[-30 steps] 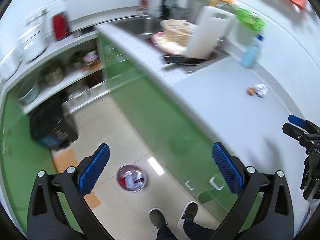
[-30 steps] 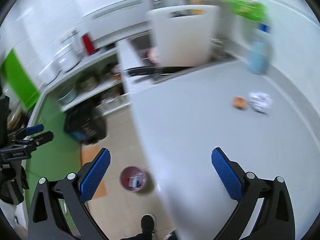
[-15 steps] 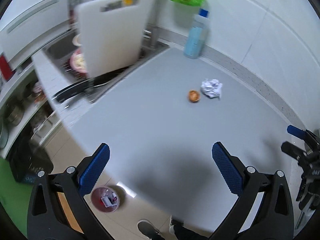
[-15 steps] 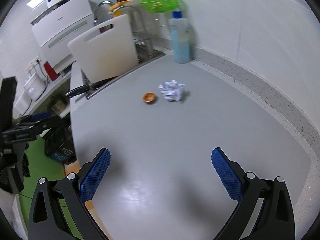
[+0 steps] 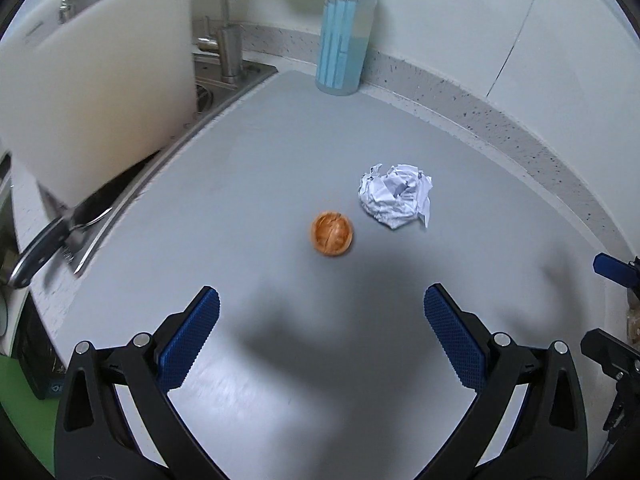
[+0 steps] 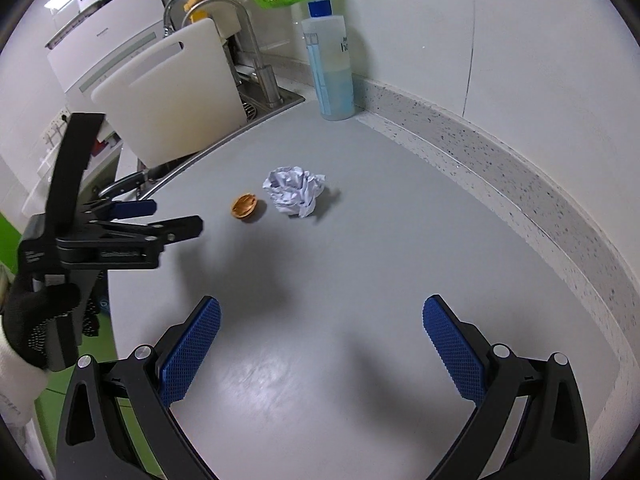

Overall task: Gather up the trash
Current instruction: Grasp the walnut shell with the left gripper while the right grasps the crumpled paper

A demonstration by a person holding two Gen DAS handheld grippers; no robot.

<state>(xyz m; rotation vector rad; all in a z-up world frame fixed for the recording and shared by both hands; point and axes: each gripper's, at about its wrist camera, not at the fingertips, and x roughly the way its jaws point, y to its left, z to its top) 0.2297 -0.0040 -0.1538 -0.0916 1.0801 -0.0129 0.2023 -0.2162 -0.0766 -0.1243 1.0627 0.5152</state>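
Crumpled white paper ball (image 5: pixel 395 195) beside small orange-brown nutshell half (image 5: pixel 332 233) on grey worktop (image 5: pixel 248 184) (apart). Left gripper (image 5: pixel 321 334), right gripper (image 6: pixel 321 340): fingers spread, empty.

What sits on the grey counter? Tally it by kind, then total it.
Crumpled paper ball: 1
Orange-brown shell piece: 1
Blue-capped bottle: 1
Total: 3
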